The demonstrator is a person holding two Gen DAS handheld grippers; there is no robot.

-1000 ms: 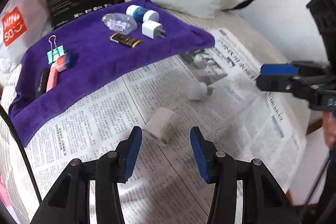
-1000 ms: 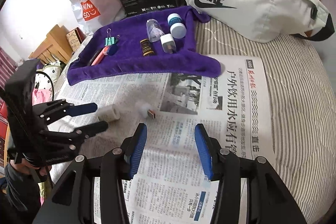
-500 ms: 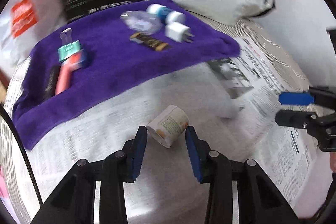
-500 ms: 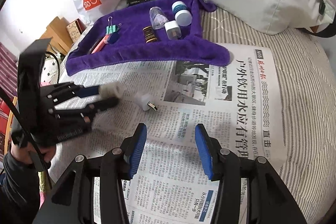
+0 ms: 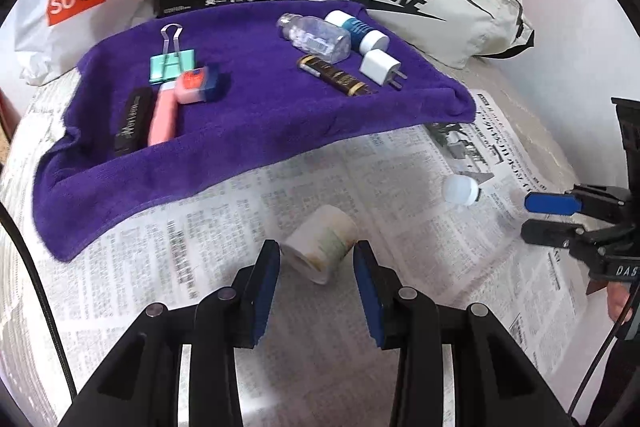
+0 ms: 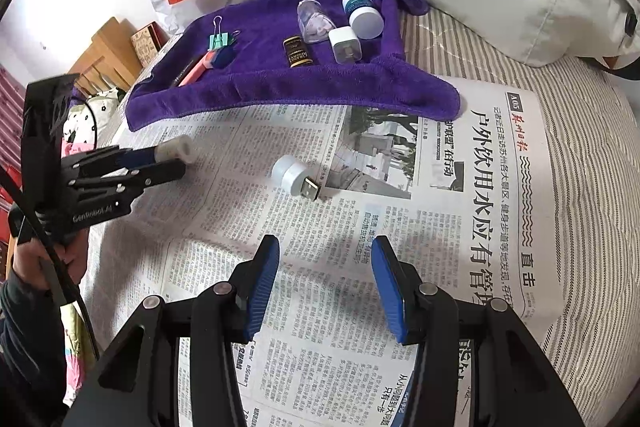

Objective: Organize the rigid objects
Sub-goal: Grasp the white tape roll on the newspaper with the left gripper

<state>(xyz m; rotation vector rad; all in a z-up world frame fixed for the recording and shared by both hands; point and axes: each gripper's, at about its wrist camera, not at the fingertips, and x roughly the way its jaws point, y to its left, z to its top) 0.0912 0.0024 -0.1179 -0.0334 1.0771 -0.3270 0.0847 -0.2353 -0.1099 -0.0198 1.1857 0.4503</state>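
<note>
Jaws on your left gripper (image 5: 316,255) have just been closing, and in its own view the blue pads now press on either side of a small white jar (image 5: 322,237), gripped near the fingertips. The jar lies tilted, its labelled side up, over the newspaper (image 5: 200,247). Beyond it you see the purple towel (image 5: 248,131), which carries a binder clip (image 5: 172,61), a clear bottle (image 5: 316,37), a plug (image 5: 378,67) and other small items. A USB light (image 5: 462,190) lies on the paper to the right, near your right gripper (image 5: 548,217), which comes in from that edge.

From the right wrist, your right gripper (image 6: 325,247) has its fingers apart with nothing between them, only newspaper (image 6: 440,227) below. The USB light (image 6: 292,177) lies just ahead of them, its metal plug pointing right. At the left, your left gripper (image 6: 176,161) holds the jar (image 6: 176,150) at its tips, short of the towel (image 6: 280,87). Whether the jar touches the paper, you cannot tell from either view.
</note>
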